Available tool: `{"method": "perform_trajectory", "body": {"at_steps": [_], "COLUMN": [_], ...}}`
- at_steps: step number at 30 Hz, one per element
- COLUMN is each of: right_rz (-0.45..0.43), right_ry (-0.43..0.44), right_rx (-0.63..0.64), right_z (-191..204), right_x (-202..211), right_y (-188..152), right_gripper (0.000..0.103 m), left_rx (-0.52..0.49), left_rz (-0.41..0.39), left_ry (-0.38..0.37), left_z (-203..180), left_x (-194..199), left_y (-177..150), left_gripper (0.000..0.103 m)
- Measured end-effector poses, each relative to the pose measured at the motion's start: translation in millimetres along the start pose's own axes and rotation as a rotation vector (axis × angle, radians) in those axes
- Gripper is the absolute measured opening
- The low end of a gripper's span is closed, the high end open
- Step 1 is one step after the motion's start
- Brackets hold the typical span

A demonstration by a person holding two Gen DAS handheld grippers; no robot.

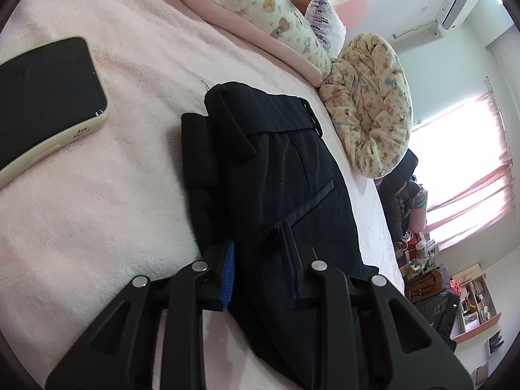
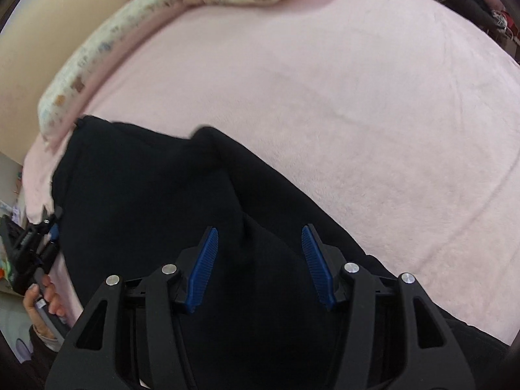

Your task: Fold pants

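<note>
Black pants (image 1: 286,175) lie folded on the pink blanket (image 1: 97,211), waistband at the far end. My left gripper (image 1: 258,247) sits at their near edge. A fold of the fabric runs between its fingers, and the ribbed face of the blue pad (image 1: 229,273) shows bare beside the cloth, so the jaws stand slightly apart. In the right wrist view the pants (image 2: 146,195) spread dark below my right gripper (image 2: 260,230). It points steeply down over them, both blue pads well apart and nothing pinched between them. The left gripper (image 2: 48,237) shows at the pants' left edge, held by a hand (image 2: 45,295).
A black phone in a cream case (image 1: 48,97) lies on the blanket left of the pants. Patterned pillows (image 1: 260,9) and a rolled quilt (image 1: 370,104) lie behind them. The bed edge (image 1: 386,227) drops toward cluttered shelves (image 1: 468,302). Open pink blanket (image 2: 325,97) stretches beyond the pants.
</note>
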State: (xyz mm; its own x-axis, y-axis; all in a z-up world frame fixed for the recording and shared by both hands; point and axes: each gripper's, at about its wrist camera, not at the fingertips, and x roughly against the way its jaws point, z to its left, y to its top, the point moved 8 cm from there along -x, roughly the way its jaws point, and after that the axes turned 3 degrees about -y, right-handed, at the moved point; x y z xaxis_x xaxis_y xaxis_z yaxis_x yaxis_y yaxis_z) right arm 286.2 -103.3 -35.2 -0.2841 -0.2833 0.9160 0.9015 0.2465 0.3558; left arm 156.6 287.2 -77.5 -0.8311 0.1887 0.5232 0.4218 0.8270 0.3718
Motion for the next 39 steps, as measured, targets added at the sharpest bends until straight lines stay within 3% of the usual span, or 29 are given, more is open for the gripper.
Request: {"method": "perform_trajectory", "body": {"at_steps": [2,4,6,9,11,13,17,22,23,24,25,26,27,30,36,38,39], "right_rz": [0.039,0.044,0.008,-0.137,-0.176,-0.185,-0.12,-0.172,-0.185,-0.197,-0.207,-0.225,-0.239,-0.262,-0.13,-0.101,-0.07], "right_ry": [0.041,0.004,-0.014,0.031,0.026,0.005,-0.037,0.059,0.099,0.112,0.078,-0.002,-0.04,-0.107,-0.219,-0.251,-0.284], "right_rx": [-0.009,0.018,0.005,-0.068,-0.087,-0.112,-0.099,-0.151,-0.166,-0.18,-0.186,-0.177,-0.161,-0.187,-0.106,-0.079,-0.077], "right_z": [3,4,3,-2,-5,-12,-18,-30,-35,-41,-50,-64,-71,-104,-115,-111,-114], "right_x": [-10,-16,-11,15,20,11,-24,13,27,38,46,58,65,80,46,33,26], "right_y": [-6,-10,-7,12,18,20,3,-9,-14,-18,-24,-30,-34,-50,-65,-66,-70], "right_gripper": [0.042,0.019,0.008,0.007,0.007,0.007,0.008,0.009,0.011,0.029,0.058,0.068,0.072,0.062,0.057,0.037,0.011], "left_rx": [-0.008,-0.024,-0.029,-0.017,0.002,0.02,0.031,0.033,0.038,0.041,0.045,0.048,0.05,0.056,0.08,0.08,0.08], "left_rz": [-0.001,-0.003,-0.008,-0.023,-0.035,-0.045,-0.056,-0.044,-0.042,-0.042,-0.041,-0.041,-0.04,-0.041,-0.05,-0.053,-0.054], "left_ry": [0.0,0.004,0.009,0.022,0.031,0.033,0.037,0.025,0.022,0.02,0.018,0.017,0.015,0.012,-0.001,-0.003,-0.002], "left_z": [-1,-5,-5,-3,0,3,5,4,5,5,5,5,5,5,7,7,7], "left_x": [0,-1,-1,-1,-1,-1,-1,-2,-2,-1,-2,-2,-2,-1,1,2,2], "left_y": [-1,-1,-1,0,1,3,4,4,3,3,3,3,3,3,4,4,4], "left_gripper": [0.03,0.034,0.034,0.03,0.025,0.021,0.019,0.019,0.019,0.019,0.019,0.019,0.02,0.02,0.02,0.019,0.019]}}
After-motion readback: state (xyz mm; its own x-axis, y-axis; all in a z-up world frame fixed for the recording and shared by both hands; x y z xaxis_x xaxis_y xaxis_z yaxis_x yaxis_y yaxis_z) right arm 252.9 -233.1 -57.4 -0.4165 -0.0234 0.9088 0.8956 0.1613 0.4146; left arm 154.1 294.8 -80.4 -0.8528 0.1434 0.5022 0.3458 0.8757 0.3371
